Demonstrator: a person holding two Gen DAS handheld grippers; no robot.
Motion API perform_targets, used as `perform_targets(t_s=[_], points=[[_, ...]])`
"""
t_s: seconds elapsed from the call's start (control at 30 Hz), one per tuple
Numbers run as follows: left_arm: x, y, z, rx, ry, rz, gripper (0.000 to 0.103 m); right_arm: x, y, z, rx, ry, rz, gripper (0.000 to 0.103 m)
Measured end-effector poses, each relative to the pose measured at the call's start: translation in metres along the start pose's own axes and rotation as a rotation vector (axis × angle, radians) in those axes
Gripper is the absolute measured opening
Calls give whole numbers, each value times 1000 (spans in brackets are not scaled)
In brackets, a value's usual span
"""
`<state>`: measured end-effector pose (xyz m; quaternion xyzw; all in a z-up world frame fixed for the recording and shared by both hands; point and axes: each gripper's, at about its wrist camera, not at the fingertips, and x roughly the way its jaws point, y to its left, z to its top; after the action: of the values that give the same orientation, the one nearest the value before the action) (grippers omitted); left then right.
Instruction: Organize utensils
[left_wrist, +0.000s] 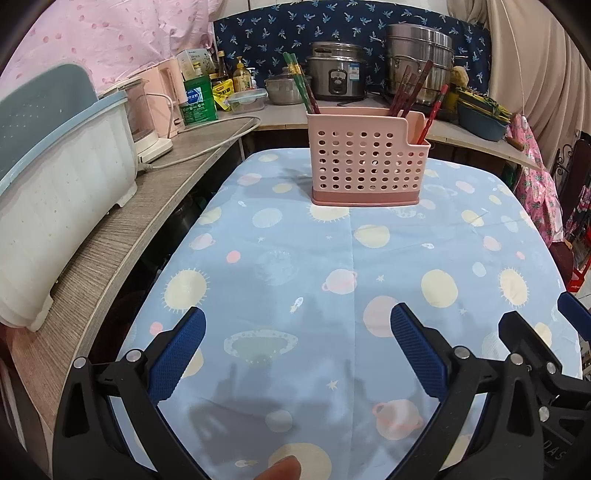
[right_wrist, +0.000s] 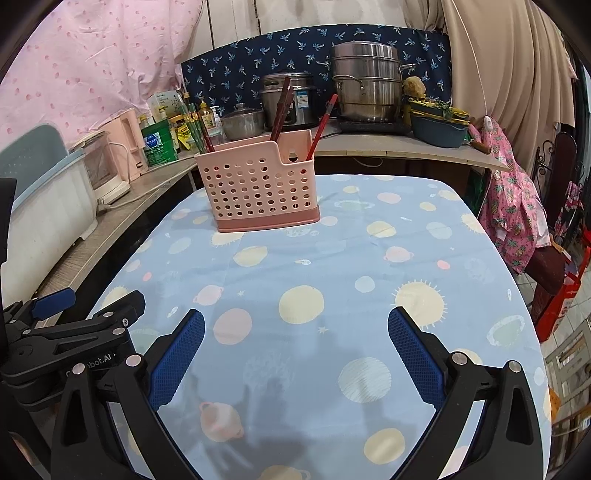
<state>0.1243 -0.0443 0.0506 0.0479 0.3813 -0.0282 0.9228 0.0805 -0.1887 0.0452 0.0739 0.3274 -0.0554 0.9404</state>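
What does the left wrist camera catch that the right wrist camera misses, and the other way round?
Only the left wrist view shows a fingertip at its bottom edge, and the right tongs beside it.

Only the right wrist view shows the red stool on the floor at right, and the left tongs from the side.

Both show the pink utensil holder with chopsticks standing in it, on the planet-print tablecloth, and open tongs.

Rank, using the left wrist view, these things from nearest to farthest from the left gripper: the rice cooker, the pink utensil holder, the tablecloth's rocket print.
1. Rocket print, just ahead of the left gripper.
2. Pink utensil holder, mid-table.
3. Rice cooker, back counter.
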Motion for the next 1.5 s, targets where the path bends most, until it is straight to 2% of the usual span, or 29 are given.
perform_targets(t_s=[0.47, 1.03, 1.5], points=[[8, 2, 1, -10, 12, 15, 96, 9, 2, 1, -5, 18, -2, 96], [37, 3, 10, -20, 41, 34, 96, 38, 7, 10, -18, 53, -20, 96], [38, 5, 10, -24, 42, 39, 96, 42, 9, 12, -23, 54, -23, 96]])
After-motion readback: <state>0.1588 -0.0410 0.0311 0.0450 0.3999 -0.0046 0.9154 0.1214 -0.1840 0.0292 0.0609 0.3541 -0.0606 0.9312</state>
